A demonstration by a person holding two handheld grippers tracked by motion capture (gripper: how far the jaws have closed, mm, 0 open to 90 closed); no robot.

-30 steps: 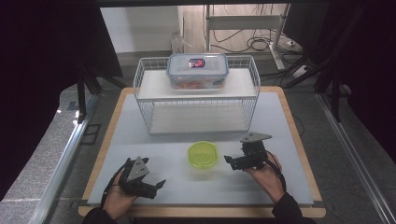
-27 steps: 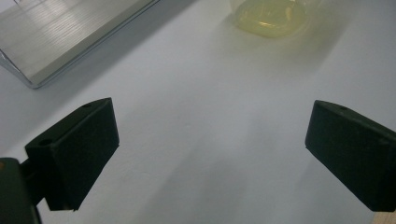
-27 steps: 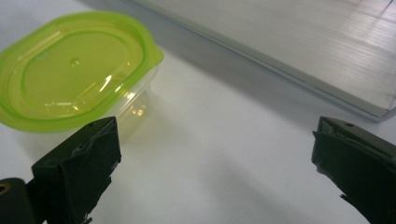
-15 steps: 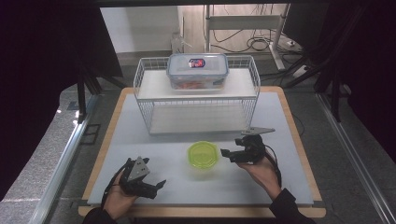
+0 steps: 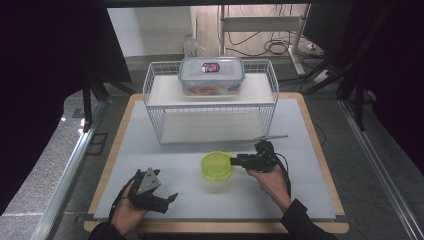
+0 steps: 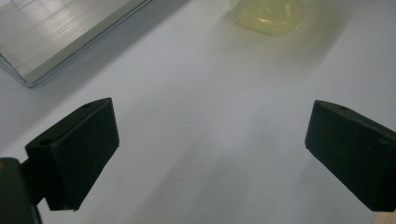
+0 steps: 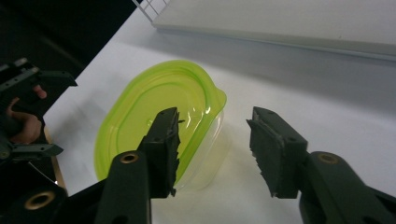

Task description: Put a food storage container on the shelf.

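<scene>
A round clear container with a lime-green lid (image 5: 217,166) sits on the white table mat, in front of the wire rack. My right gripper (image 5: 234,161) reaches its right edge from the right. In the right gripper view its jaws have just been closing. One pad is over the lid (image 7: 159,107), the other stands clear of the container's side, and the rim lies between them (image 7: 214,122). My left gripper (image 5: 170,202) rests near the front left of the mat, open and empty (image 6: 210,135), with the container (image 6: 268,14) farther ahead.
A white wire rack (image 5: 210,107) stands at the back of the mat, with a clear box with a blue-rimmed lid (image 5: 211,75) on its top shelf. The rack's lower shelf (image 7: 280,18) lies just beyond the container. The table's wooden edge (image 5: 320,145) frames the mat.
The right gripper has rolled onto its side and moved left onto the container's right rim, and its jaws have narrowed. The left gripper has stayed put.
</scene>
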